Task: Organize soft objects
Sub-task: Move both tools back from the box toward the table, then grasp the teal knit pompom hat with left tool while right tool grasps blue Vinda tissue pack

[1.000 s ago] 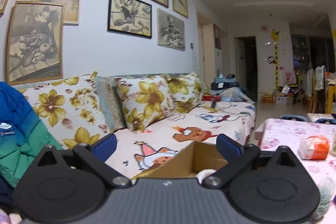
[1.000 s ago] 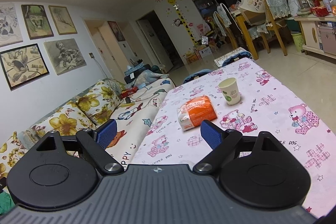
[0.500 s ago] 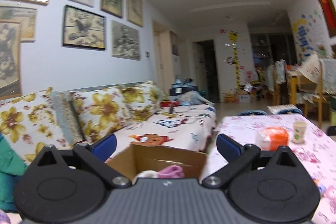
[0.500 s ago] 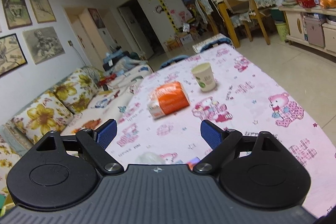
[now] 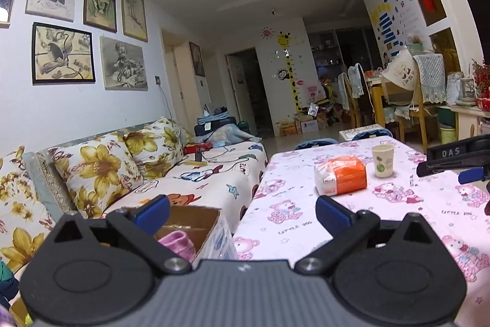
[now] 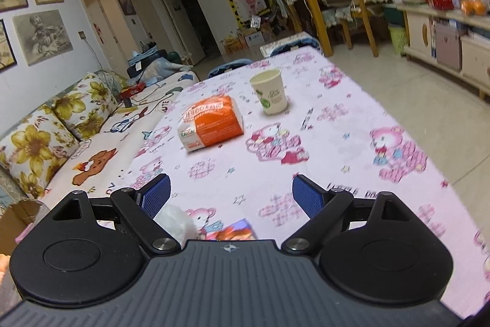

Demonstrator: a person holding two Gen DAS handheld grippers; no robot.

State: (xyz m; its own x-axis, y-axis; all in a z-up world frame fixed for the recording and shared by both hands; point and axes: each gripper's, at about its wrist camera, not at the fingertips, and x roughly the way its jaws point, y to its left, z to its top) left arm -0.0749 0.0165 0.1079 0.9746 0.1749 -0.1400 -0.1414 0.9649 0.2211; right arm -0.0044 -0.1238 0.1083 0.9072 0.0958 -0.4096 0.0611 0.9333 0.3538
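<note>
We hold both tools empty above the table draped in a pink teddy-bear-print cloth (image 6: pixel 352 124). Our left gripper (image 5: pixel 242 212) has its blue-padded jaws spread wide with nothing between them, and our right gripper (image 6: pixel 231 195) is parted just as wide — a readiness to take something, we judge, not to carry it.

The open brown cardboard box (image 5: pixel 191 218) sits low beside the table's edge, in front of the sofa with yellow-flowered cushions (image 5: pixel 101 164). A pink knitted soft item (image 5: pixel 179 242) already lies inside it, so we take the box to be the collecting place, set where either hand can drop things in.

On the cloth, just under our right gripper's left finger, lies a white fluffy soft thing (image 6: pixel 176 219) — likely the next pick, though mostly hidden. Farther off rest an orange-and-white tissue pack (image 6: pixel 211 123) and a white paper cup with a green print (image 6: pixel 269 92), near each other but apart.
</note>
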